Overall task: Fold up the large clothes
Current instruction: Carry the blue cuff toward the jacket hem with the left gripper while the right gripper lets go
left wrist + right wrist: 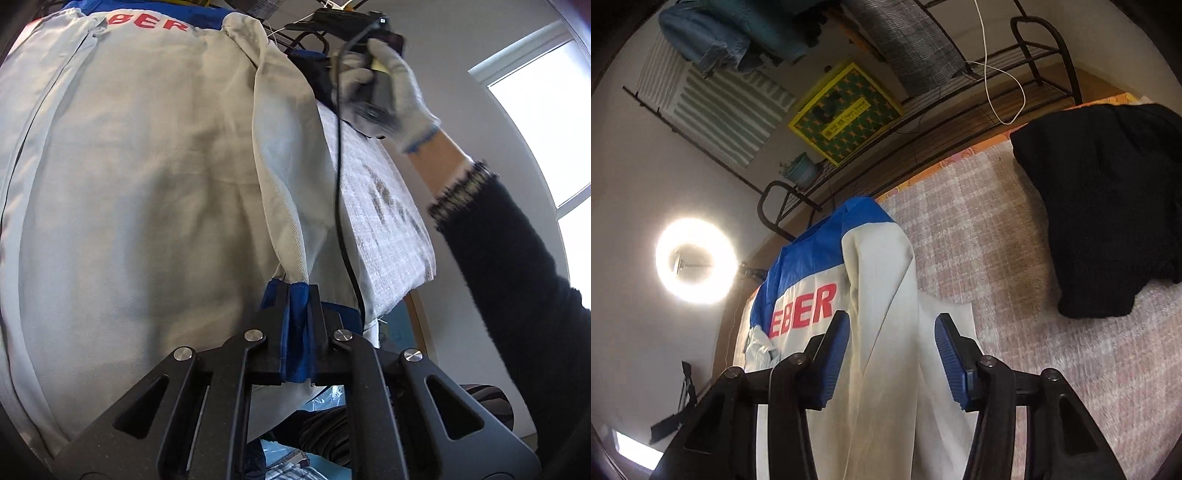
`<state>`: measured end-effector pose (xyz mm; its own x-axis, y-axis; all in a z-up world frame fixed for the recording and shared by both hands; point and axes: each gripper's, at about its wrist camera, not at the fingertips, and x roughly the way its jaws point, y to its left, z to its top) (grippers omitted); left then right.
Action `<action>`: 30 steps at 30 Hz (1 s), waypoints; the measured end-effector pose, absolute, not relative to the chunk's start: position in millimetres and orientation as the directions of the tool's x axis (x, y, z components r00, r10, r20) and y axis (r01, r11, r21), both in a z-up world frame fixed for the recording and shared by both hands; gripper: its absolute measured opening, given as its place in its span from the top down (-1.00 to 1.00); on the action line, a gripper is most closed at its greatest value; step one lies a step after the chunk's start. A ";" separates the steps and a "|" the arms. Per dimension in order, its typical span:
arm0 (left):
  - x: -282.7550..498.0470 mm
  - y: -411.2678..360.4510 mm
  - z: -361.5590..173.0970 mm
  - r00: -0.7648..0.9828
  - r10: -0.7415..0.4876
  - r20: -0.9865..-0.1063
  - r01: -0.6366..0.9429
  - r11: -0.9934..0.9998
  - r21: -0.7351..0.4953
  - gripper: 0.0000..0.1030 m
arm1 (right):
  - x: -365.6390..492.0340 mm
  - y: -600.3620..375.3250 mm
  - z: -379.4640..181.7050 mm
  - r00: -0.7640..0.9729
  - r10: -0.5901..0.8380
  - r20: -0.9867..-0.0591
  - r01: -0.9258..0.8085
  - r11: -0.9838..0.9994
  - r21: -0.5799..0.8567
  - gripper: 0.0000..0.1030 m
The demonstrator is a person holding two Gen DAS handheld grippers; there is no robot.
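A white jacket (140, 192) with blue trim and red letters lies spread on a pale checked bed cover (384, 229). My left gripper (295, 295) is shut on the sleeve's blue cuff (293, 332). In the right wrist view the same jacket (882, 332) lies on the cover (1015, 258), with a folded sleeve running between the fingers. My right gripper (892, 325) is open, its blue pads (951, 362) on either side of that sleeve and apart from it. The gloved hand holding the right gripper (384, 88) shows in the left wrist view beyond the jacket.
A black garment (1108, 206) lies on the cover to the right of the jacket. A dark metal rack (923, 122) with a yellow box (846, 110) and folded clothes stands beyond the bed. A ring light (696, 260) shines at left. A window (546, 122) is at right.
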<state>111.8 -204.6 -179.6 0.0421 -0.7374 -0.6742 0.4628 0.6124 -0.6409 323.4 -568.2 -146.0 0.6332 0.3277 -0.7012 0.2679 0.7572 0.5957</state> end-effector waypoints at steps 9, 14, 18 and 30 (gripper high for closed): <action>112.5 -209.5 -178.8 0.035 -0.746 -0.665 0.459 0.603 -0.653 0.91 | 365.4 -563.4 -169.7 0.598 0.320 -0.735 0.293 0.766 0.572 0.96; 109.9 -204.6 -177.2 0.039 -0.760 -0.648 0.433 0.598 -0.675 0.91 | 364.2 -550.9 -139.4 0.628 0.213 -0.748 0.252 0.855 0.454 1.00; 106.2 -198.7 -171.6 0.040 -0.780 -0.624 0.424 0.579 -0.696 0.92 | 367.2 -526.6 -106.7 0.651 0.159 -0.742 0.187 0.914 0.360 1.00; 88.7 -170.5 -182.2 0.055 -0.766 -0.641 0.352 0.615 -0.705 0.92 | 414.9 -385.9 -135.2 0.535 0.185 -0.824 -0.086 0.983 0.165 1.00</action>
<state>88.7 -170.5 -182.2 0.0547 -0.7657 -0.6409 0.3524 0.6154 -0.7051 414.9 -385.9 -135.2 0.5355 0.1855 -0.8239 -0.0863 0.9825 0.1650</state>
